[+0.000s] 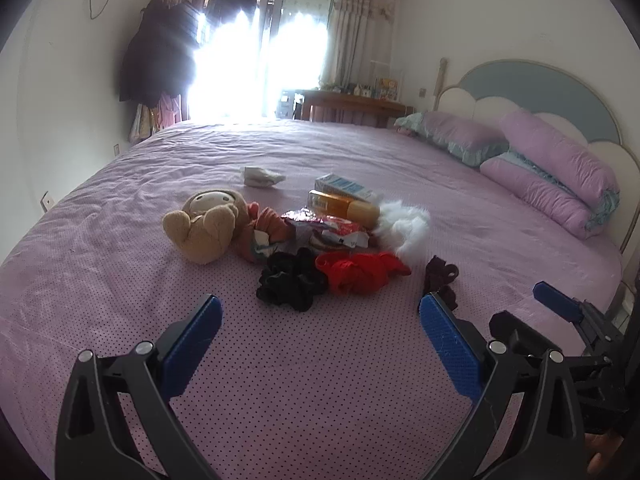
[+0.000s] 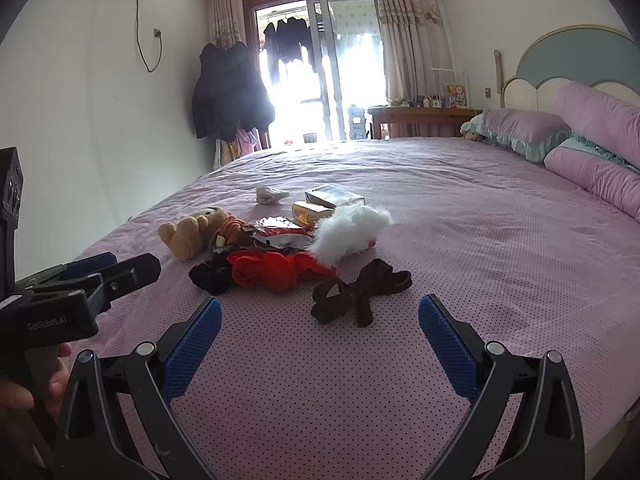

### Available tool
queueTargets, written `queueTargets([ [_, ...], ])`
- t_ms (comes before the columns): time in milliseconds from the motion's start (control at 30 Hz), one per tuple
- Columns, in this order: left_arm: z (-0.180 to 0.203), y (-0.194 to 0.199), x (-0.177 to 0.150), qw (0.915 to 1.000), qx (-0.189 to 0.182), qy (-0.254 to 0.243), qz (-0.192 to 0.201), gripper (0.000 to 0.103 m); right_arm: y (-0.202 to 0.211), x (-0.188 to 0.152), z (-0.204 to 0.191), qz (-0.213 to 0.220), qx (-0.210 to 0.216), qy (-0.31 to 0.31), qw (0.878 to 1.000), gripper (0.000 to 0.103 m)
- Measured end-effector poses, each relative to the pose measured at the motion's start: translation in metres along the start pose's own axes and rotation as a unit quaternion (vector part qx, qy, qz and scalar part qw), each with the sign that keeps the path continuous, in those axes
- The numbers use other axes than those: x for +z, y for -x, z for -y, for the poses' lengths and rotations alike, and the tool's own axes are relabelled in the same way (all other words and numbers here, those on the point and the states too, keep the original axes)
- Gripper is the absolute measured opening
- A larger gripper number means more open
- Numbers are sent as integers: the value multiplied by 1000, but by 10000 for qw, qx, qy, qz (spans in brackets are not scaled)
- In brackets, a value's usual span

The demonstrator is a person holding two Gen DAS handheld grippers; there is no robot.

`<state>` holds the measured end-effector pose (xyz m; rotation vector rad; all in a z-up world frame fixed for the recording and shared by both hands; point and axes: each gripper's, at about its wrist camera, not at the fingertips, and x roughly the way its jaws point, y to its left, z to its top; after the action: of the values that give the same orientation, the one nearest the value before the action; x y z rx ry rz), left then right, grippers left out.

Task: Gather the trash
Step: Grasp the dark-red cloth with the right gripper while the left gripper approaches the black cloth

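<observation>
1. Your left tool hangs low over the pink dotted bed cover. Its two blue fingers are spread wide and nothing is between them.
2. Your right tool has the same pose: the blue pads stand far apart and hold nothing. In the left wrist view you see this tool at the right edge, beside the left one.
3. Just in front of the right tool lies a dark brown cloth piece, twisted like a bow, flat on the cover.
4. Just in front of the left tool lies a crumpled black cloth, and it touches a crumpled red cloth on its right.
5. Behind these clothes is the trash. A torn snack wrapper, shiny silver with red and white print, lies open and wrinkled in the middle of the pile.
6. Behind the wrapper there is an orange-yellow box, lying on its side, and behind it a white and light blue carton, also lying flat.
7. A crumpled white tissue lies alone farther back, apart from the pile.
8. A white fluffy thing rests at the right of the pile, touching the orange-yellow box.
9. A tan plush doll lies at the left of the pile, with its face up.
10. Pink pillows lean at the headboard, well apart from the pile.
</observation>
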<state>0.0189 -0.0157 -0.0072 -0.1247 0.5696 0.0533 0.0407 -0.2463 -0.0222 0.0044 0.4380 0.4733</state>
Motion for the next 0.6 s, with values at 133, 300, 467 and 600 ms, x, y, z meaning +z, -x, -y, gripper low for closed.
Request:
queueTargets([
  [133,4,-7,-4,9999,55,-160,-12,99,-8,-1,3,-120,-39,26,9999,95],
  [300,1,-14,-6,9996,-216,-163,-34,99,-25,-2,11,-303,-18,-52,9995,95],
  [467,-9,-28,-3,9999,-131,8,7,99,-53,1,23,-595,32,-135,9981,95],
  [600,-17,-38,-3,9994,-181,209,-209,99,-79,6,28,-884,23,-191,9959,93],
])
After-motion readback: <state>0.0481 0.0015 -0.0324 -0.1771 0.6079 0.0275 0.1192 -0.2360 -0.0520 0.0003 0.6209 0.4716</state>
